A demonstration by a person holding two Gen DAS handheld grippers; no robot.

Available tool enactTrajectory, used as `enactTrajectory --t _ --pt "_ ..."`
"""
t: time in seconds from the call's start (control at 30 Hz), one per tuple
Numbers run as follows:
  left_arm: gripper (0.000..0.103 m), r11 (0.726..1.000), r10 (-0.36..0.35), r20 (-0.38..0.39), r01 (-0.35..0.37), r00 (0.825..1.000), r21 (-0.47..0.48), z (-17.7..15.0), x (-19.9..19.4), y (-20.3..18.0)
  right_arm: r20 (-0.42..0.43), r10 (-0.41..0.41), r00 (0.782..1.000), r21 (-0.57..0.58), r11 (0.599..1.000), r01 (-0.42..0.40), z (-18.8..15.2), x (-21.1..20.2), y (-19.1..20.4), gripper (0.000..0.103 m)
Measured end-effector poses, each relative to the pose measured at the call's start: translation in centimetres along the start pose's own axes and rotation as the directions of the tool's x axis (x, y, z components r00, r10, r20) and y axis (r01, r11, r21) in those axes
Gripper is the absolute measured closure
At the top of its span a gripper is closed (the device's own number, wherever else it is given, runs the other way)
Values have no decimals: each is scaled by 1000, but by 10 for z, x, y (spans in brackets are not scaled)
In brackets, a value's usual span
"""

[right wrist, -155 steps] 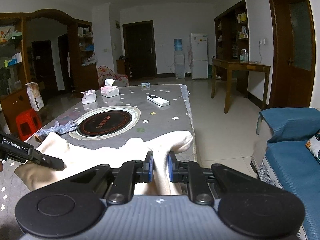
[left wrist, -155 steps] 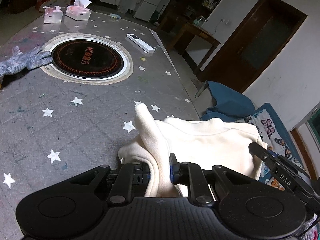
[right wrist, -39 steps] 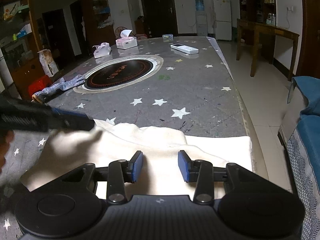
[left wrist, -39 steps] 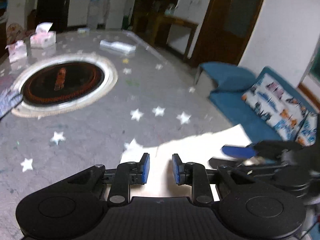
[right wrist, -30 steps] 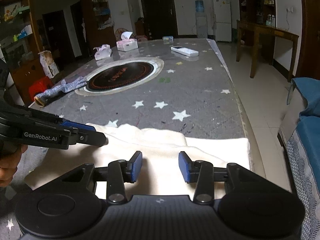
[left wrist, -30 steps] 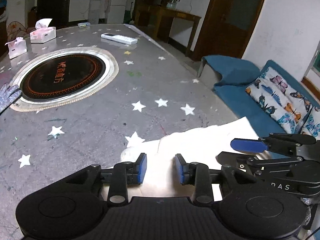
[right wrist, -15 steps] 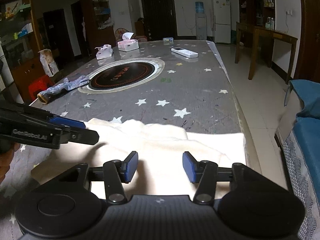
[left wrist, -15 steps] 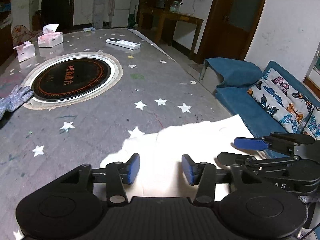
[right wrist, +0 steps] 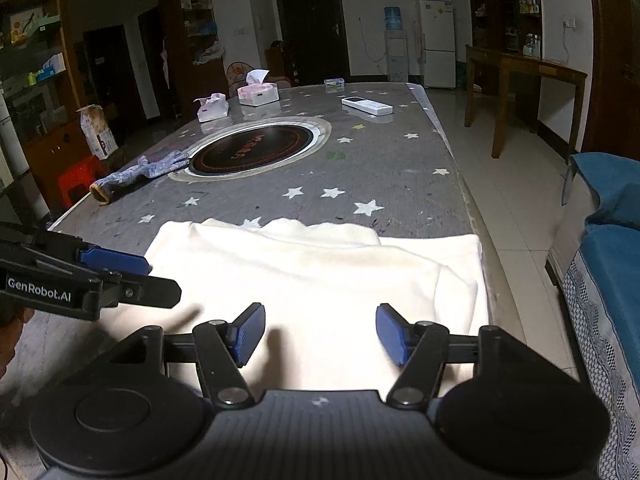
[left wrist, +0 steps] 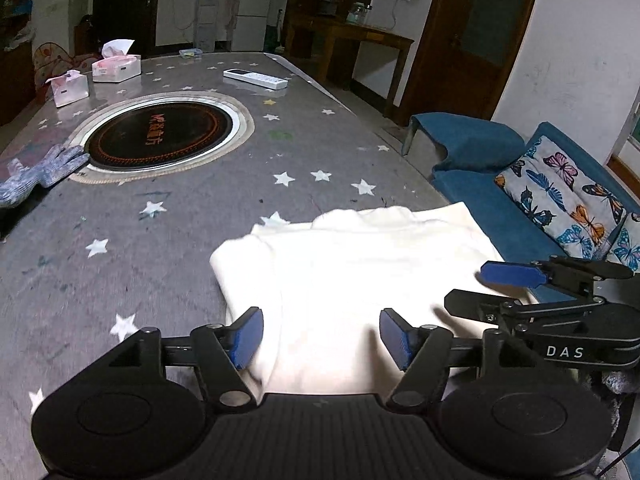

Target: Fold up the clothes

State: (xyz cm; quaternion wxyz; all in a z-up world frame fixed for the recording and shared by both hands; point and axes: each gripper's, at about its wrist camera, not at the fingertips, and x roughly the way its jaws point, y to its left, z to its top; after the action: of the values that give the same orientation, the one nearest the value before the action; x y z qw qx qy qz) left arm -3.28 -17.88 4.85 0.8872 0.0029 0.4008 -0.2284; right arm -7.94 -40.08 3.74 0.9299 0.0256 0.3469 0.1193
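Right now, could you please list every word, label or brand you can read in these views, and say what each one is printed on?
"DAS": on the side of the black right tool, seen from the left wrist.
"GenRobot.AI": on the side of the black left tool, seen from the right wrist.
Orange characters on the round black cooktop in the grey star-patterned table: too blurred to read.

Folded garment on the table just ahead of the right gripper, left gripper at its left edge. Farther ahead, round hob, with glove left of it; beyond, tissue boxes and remote. Sofa off to the right.
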Motion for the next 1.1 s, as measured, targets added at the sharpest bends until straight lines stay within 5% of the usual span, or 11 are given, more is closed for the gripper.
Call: enactTrajectory --t 0.13,0.6,0.73,1.1 --pt "27 1000 12 4 -12 1000 -6 -6 -6 -2 5 -1 1000 -3 1000 1 -5 -6 4 29" --pt "0 999 41 44 -42 998 4 -25 -27 -11 27 -30 999 -21 999 31 -19 -25 21 14" --pt "0 998 56 47 -56 997 4 -28 -32 -11 31 -61 998 -39 997 62 -24 -31 28 5" --pt "0 995 101 41 -101 994 -22 -40 -47 -6 35 -112 993 -12 994 112 -34 -44 40 0"
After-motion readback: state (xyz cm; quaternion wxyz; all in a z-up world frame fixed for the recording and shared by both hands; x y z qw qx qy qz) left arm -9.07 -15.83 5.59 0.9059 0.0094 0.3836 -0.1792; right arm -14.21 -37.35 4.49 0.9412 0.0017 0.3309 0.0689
